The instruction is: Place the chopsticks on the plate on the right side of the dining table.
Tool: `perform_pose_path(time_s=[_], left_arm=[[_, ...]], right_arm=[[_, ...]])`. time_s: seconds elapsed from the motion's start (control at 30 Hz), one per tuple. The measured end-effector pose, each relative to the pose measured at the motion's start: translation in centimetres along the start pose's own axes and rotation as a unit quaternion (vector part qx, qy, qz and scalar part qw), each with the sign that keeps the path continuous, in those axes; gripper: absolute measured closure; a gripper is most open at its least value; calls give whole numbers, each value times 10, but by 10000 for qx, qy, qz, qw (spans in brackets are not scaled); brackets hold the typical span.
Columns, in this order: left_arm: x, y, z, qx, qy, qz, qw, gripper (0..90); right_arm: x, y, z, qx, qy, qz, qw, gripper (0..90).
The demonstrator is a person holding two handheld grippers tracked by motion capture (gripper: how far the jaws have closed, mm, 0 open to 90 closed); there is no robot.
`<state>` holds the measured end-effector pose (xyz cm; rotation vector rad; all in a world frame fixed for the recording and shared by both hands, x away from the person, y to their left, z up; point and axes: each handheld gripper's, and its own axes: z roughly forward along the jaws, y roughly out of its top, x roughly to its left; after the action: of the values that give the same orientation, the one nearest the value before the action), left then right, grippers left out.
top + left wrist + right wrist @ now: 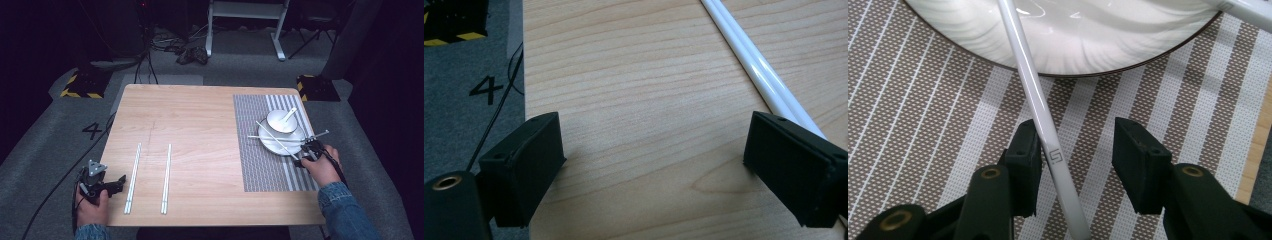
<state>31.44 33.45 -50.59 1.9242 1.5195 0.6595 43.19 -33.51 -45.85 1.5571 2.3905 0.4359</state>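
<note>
Two grippers at work on a wooden table. Nearest, at the bottom left corner: left gripper, jaws spread wide apart over bare wood with nothing between them, right jaw just beside the near end of a pair of white chopsticks. Just beyond, lying lengthwise on the wood: that pair, and a second pair of white chopsticks near it to the right, roughly parallel, apart from each other. On the near right, over a striped placemat: right gripper, jaws apart, astride the near end of one white chopstick; stick lying against the left jaw's inner face, clear gap to the right jaw; not clamped. Same chopstick running away from the jaws up across the rim of a white plate with a dark edge. Farther on the mat, in the high view: white bowl sitting on the plate's far part, white spoon resting in it, handle leaning toward the far right. Another chopstick lying crosswise over the plate, crossing the first. Beyond the table's far edge: grey carpet, black-and-yellow striped blocks at both far corners, white frame legs farthest back
</note>
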Motion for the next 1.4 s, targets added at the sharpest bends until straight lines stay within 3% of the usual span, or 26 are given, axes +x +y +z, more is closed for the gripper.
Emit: perform_pose_path(time_s=[0.87, 1.17, 1.4], left_arm=[[0, 0, 0, 0, -4, -1, 10000, 91], [0, 0, 0, 3, -7, -6, 10000, 91], [0, 0, 0, 0, -3, 0, 10000, 90]], right_arm=[[-14, 7, 2, 91, -122, 284, 9995, 575], [-26, 4, 2, -40, -361, 391, 9986, 462], [-32, 3, 1, -168, -507, 436, 9976, 449]])
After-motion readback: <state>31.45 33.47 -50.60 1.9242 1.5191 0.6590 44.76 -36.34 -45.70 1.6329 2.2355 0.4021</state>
